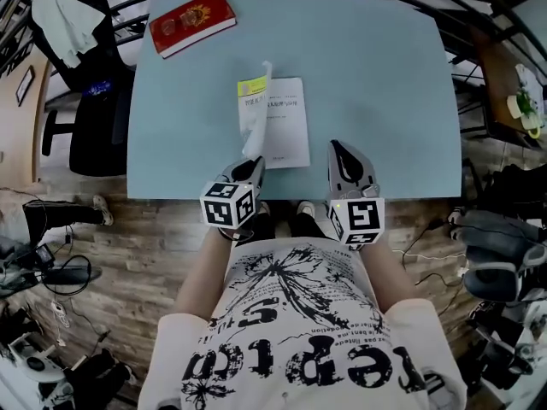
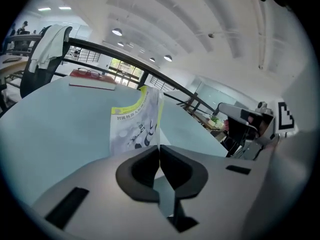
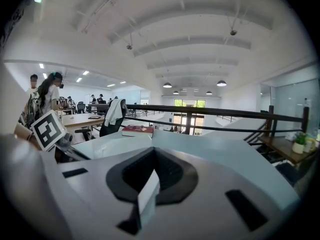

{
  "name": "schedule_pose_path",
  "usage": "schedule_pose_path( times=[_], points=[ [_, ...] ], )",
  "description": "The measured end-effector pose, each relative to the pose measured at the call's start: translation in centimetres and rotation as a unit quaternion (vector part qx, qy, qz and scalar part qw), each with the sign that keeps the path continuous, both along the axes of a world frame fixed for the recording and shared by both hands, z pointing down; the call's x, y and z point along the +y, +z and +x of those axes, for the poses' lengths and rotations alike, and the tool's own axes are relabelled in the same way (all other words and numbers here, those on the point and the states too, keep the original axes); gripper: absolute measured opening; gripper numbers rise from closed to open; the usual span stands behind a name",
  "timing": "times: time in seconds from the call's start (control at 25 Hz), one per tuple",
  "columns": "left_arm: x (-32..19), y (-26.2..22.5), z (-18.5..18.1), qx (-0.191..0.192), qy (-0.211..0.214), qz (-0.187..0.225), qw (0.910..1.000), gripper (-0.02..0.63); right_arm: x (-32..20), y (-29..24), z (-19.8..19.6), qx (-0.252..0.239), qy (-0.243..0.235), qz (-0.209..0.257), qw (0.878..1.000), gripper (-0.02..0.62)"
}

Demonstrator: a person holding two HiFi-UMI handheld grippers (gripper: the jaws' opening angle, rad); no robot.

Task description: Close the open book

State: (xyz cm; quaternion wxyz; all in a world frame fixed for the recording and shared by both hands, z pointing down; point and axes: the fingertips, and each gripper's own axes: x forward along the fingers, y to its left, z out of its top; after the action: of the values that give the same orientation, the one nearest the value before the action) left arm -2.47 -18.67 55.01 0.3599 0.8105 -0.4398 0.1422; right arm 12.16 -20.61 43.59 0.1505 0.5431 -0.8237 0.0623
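Yellow-banded cover (image 1: 254, 114) of the white open book (image 1: 289, 131) stands upright, pinched by left claw (image 1: 253, 164) to fold over; right claw (image 1: 340, 150) closed, empty.

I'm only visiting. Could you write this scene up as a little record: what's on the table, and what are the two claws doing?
table: pale blue
open book: middle of the table, towards the near edge
cover: lifted, standing up
left claw: shut on the cover's edge
right claw: shut, empty, just right of the open book
red book: closed, at the far left corner
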Motion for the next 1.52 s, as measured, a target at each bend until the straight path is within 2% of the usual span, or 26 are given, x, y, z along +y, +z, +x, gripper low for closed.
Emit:
schedule_pose_path(
  times=[0.24, 0.36, 0.56, 0.84, 0.88, 0.96, 1.08, 1.2, 1.4, 1.52],
  points=[
    [0.0, 2.2, 2.7, -0.041, 0.01, -0.015, 0.999, 0.02, -0.7, 0.6, 3.7, -0.001, 0.001, -0.009, 1.0, 0.009],
    [0.3, 3.7, 4.0, -0.082, 0.027, -0.022, 0.996, 0.021, -0.8, 1.2, 5.1, 0.001, -0.002, -0.016, 1.0, 0.009],
    [0.5, 6.1, 5.3, -0.16, 0.051, -0.027, 0.9854, 0.025, -1.4, 2.1, 7.1, 0.0, -0.007, -0.028, 1.0, 0.009],
    [0.5, 7.7, 6.3, -0.194, 0.059, -0.042, 0.9783, 0.075, -1.9, 3.3, 8.8, -0.001, -0.016, -0.041, 0.999, 0.009],
    [0.6, 7.7, 6.6, -0.197, 0.062, -0.042, 0.9776, 0.084, -2.0, 3.4, 9.0, -0.001, -0.017, -0.043, 0.999, 0.009],
    [1.0, 7.7, 7.3, -0.193, 0.073, -0.043, 0.9775, 0.143, -2.1, 3.6, 9.3, -0.001, -0.019, -0.046, 0.999, 0.009],
    [1.3, 7.5, 8.1, -0.169, 0.076, -0.048, 0.9815, 0.198, -2.3, 3.7, 9.5, -0.003, -0.024, -0.047, 0.999, 0.009],
    [1.3, 7.5, 8.1, -0.151, 0.077, -0.051, 0.9843, 0.212, -2.4, 3.6, 9.5, -0.002, -0.029, -0.045, 0.999, 0.009],
    [1.6, 7.2, 8.3, -0.15, 0.1, -0.048, 0.9825, 0.236, -2.2, 3.4, 9.2, -0.003, -0.032, -0.043, 0.999, 0.009],
    [1.0, 5.9, 8.0, -0.152, 0.085, -0.022, 0.9844, 0.236, -2.0, 2.9, 8.9, -0.005, -0.032, -0.037, 0.999, 0.009]
  ],
)
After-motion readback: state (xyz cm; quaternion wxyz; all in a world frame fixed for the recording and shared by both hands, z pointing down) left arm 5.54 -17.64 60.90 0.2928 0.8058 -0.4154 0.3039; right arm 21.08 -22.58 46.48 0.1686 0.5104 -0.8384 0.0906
